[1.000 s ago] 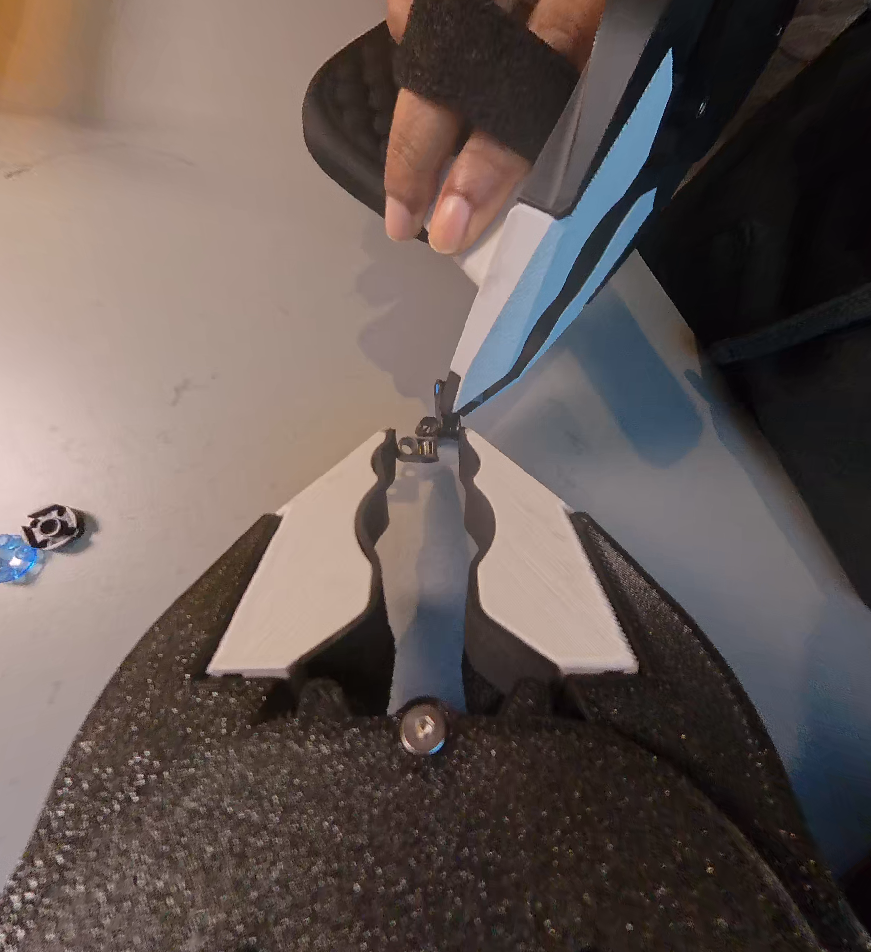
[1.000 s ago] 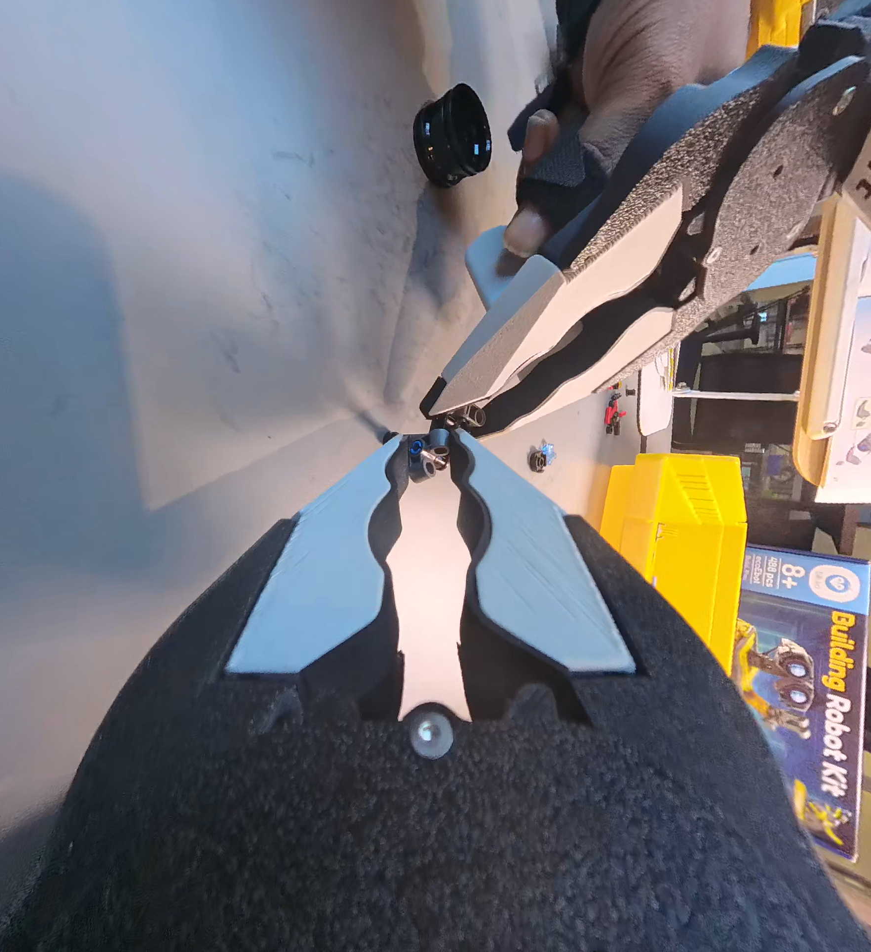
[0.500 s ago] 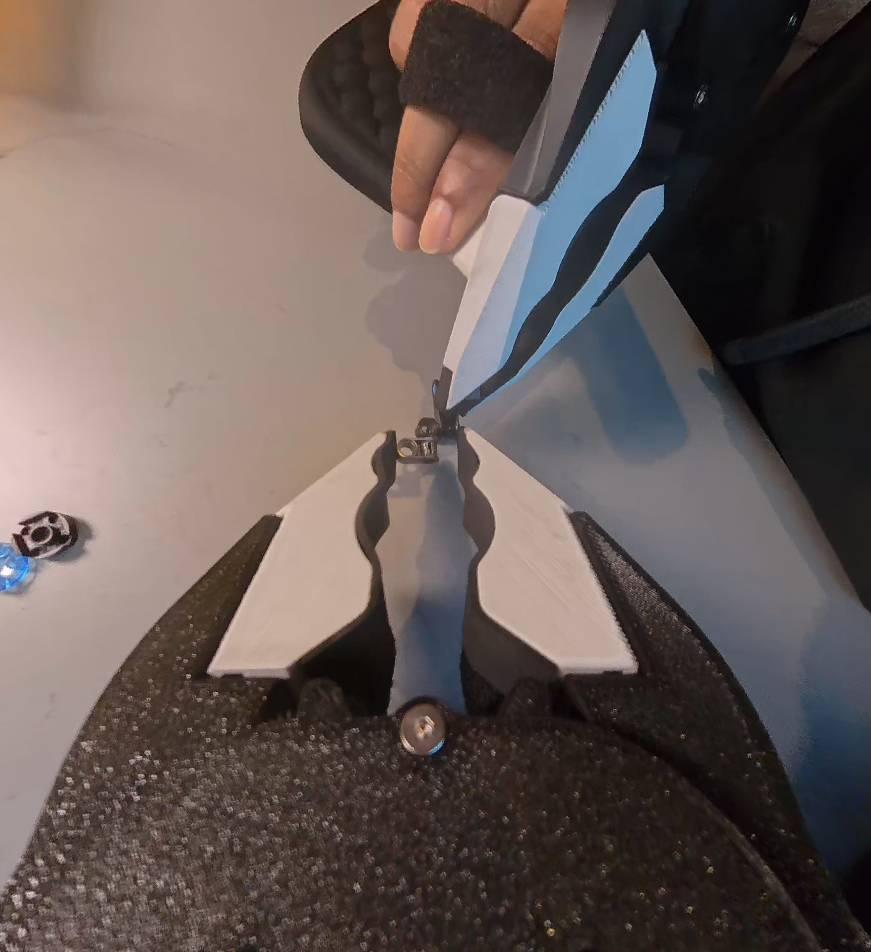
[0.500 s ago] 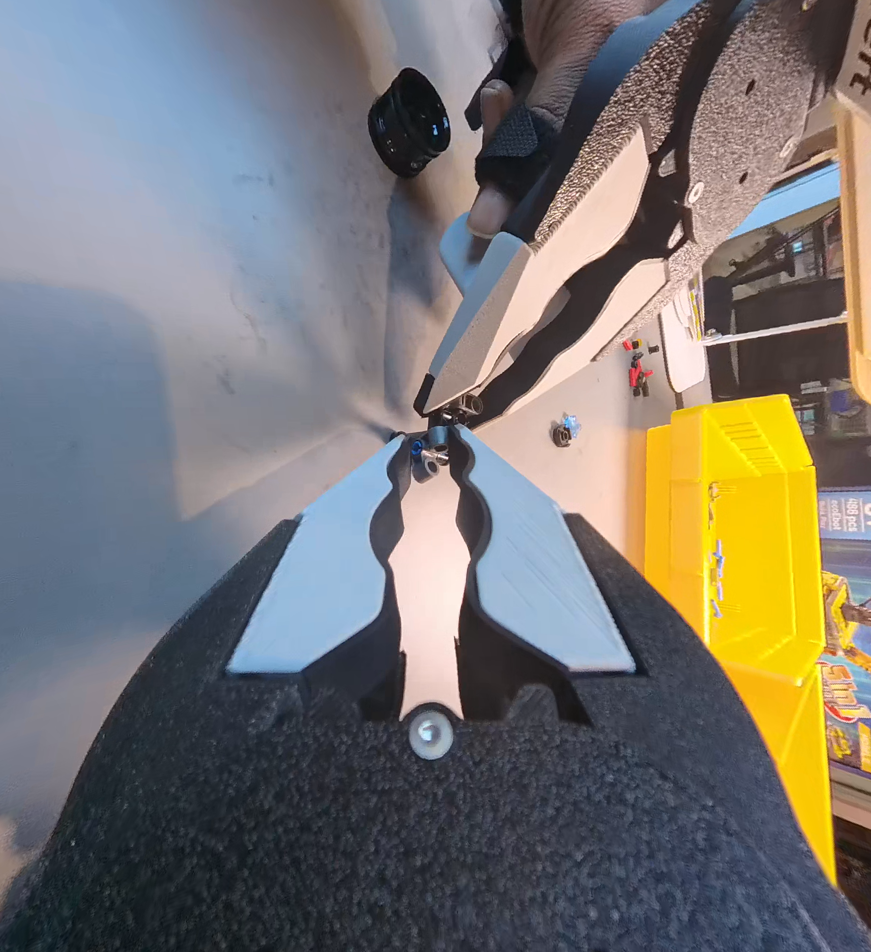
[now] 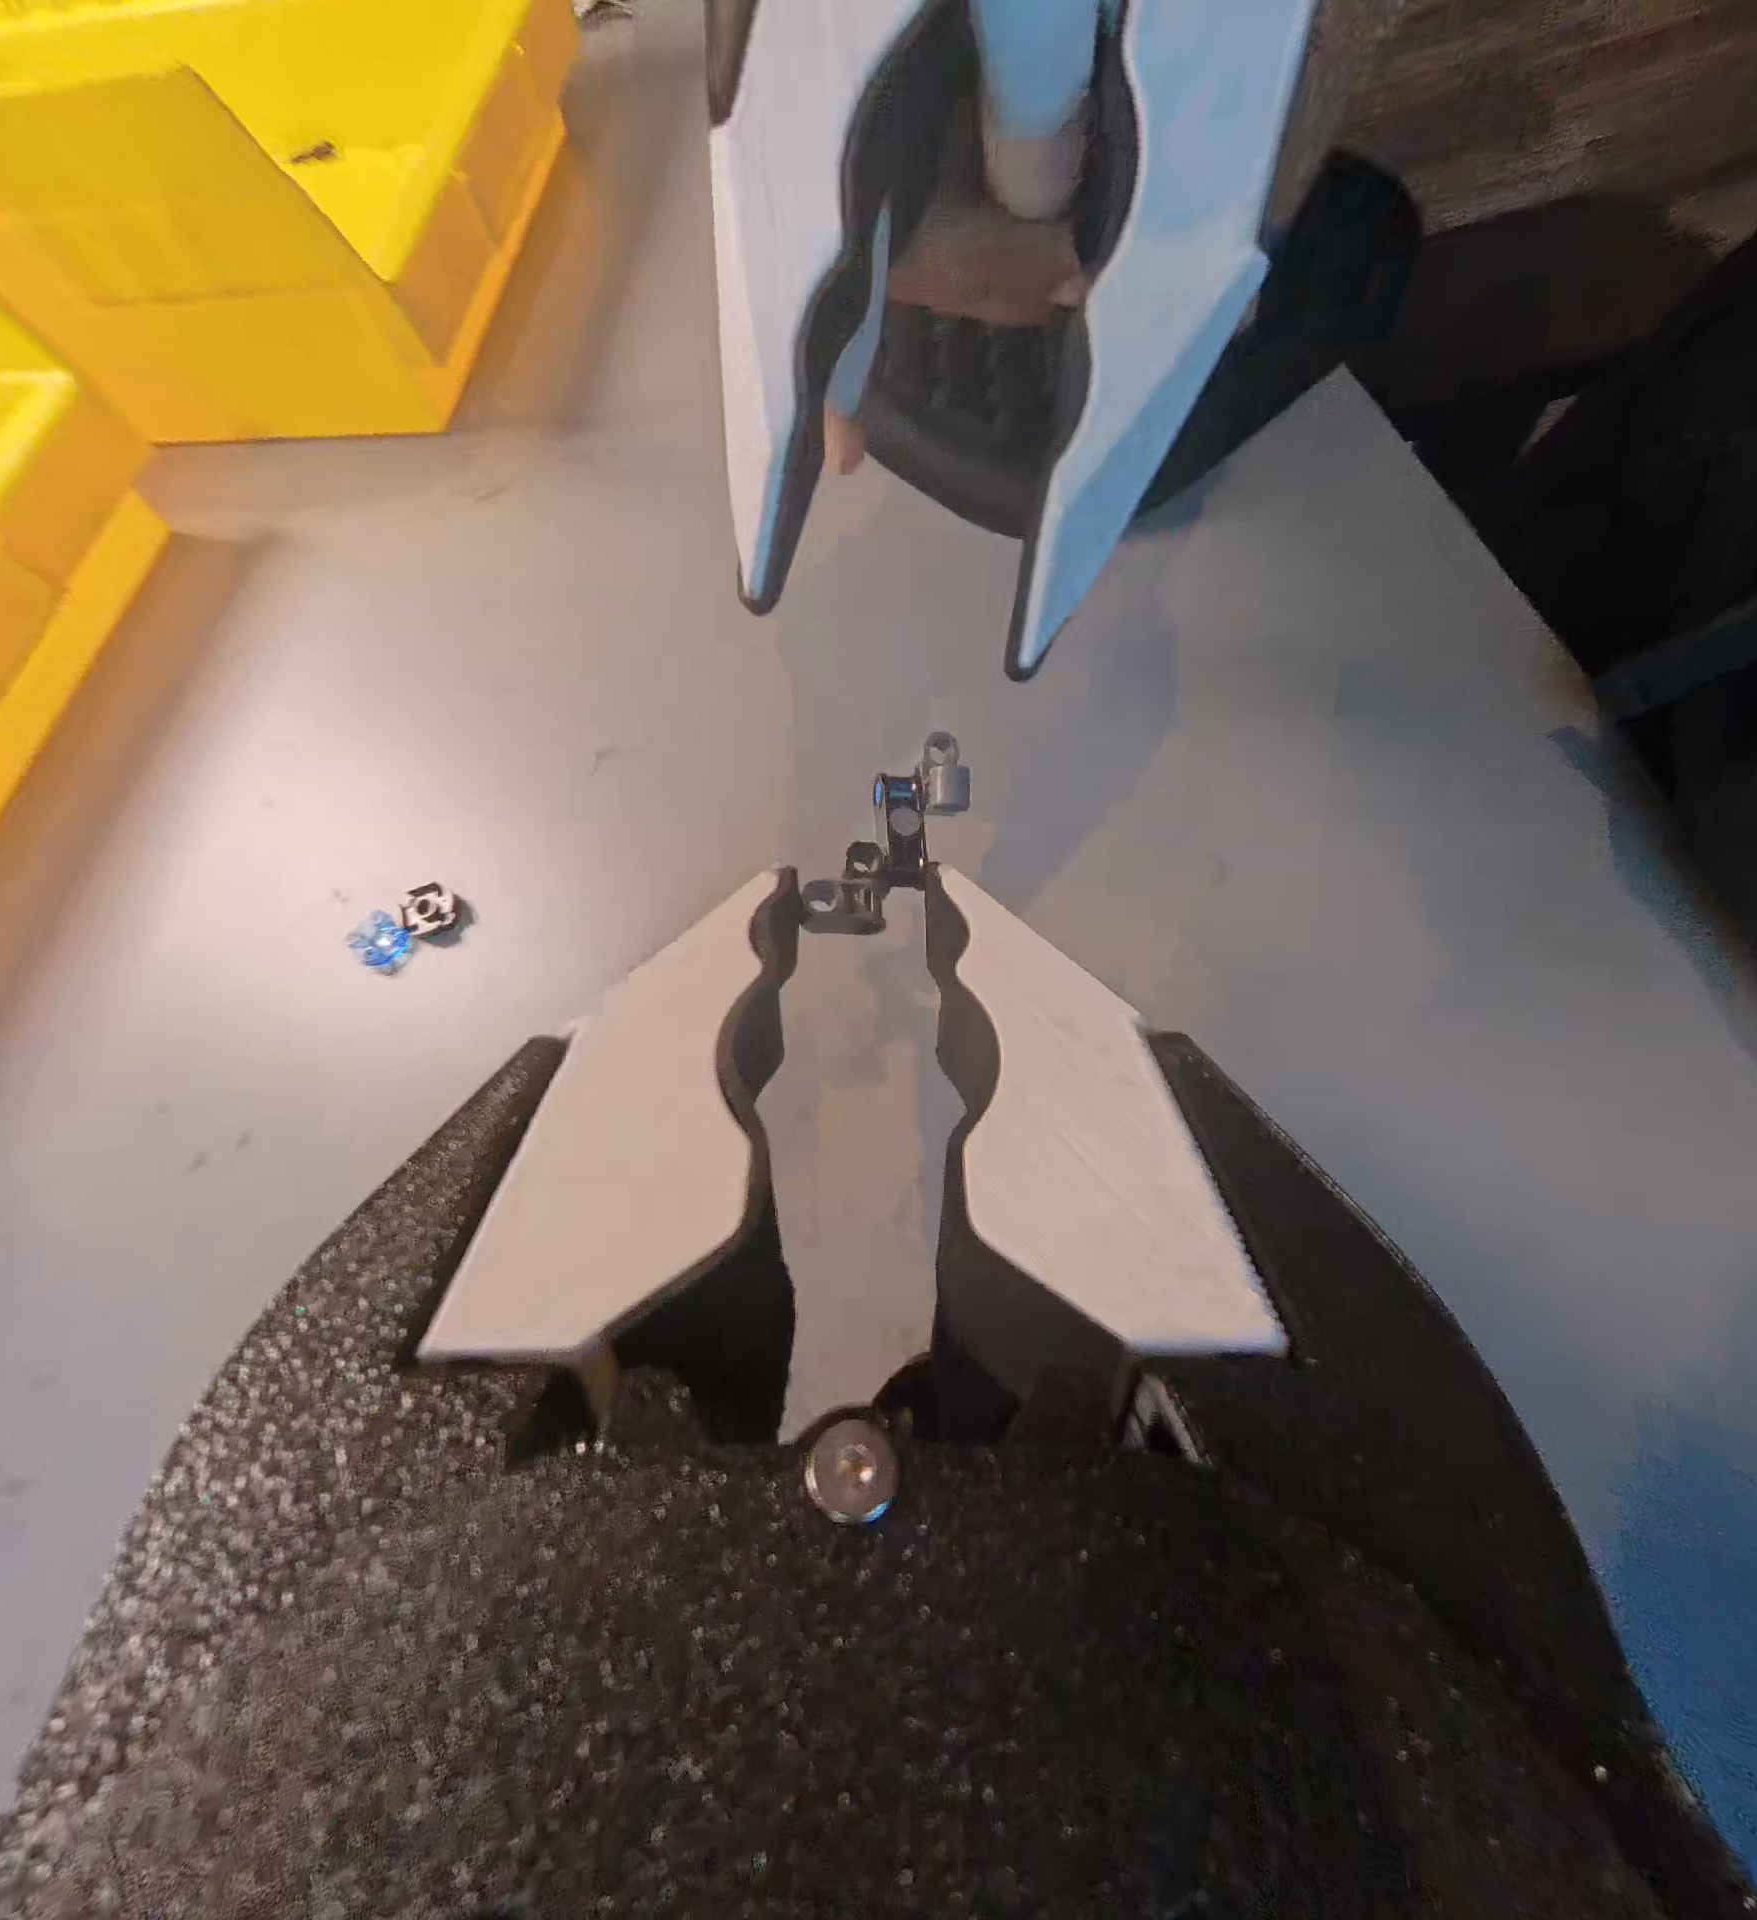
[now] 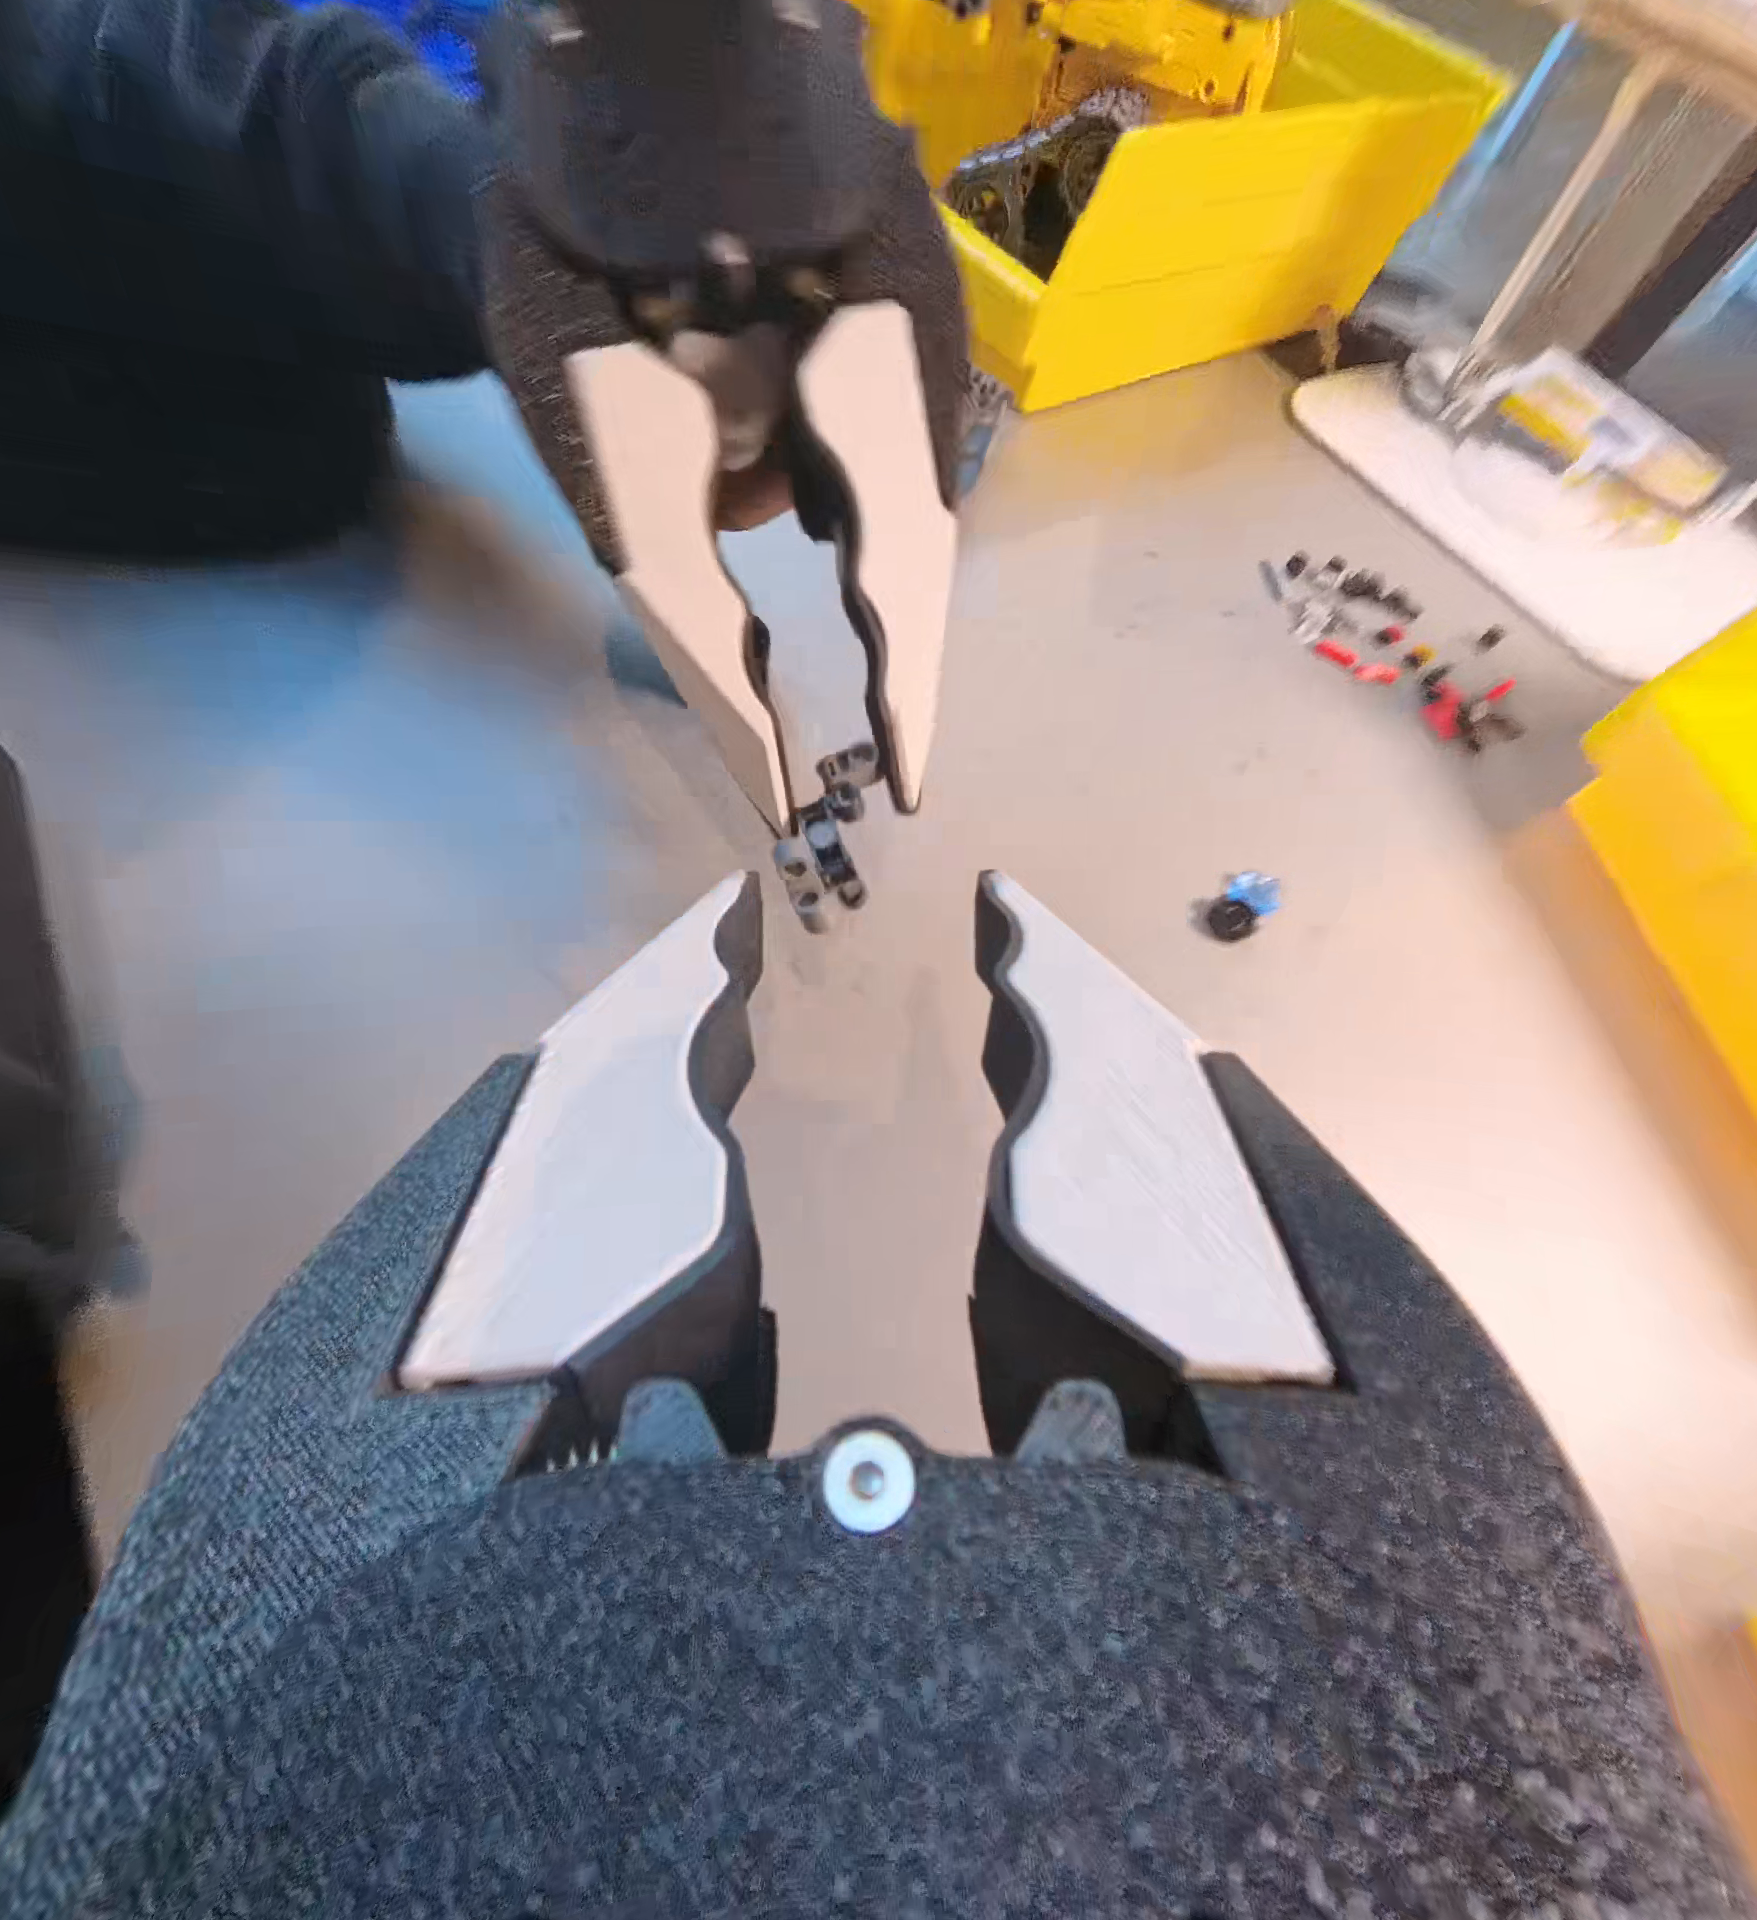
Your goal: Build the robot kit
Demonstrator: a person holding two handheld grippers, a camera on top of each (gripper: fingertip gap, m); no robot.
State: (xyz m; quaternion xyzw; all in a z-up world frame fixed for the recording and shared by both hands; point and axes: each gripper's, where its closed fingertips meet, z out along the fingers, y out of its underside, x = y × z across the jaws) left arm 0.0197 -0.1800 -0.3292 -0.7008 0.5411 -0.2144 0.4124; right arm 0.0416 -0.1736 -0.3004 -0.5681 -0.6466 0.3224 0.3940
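While the left claw (image 5: pixel 858 894) pinches one connector assembly (image 5: pixel 895 842), the right claw (image 6: pixel 866 894) gapes.

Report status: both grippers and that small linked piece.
Left gripper shut on the small black-and-grey assembly. Right gripper open, just short of it. Blue stud and black ring lie loose on the table, off to the side.
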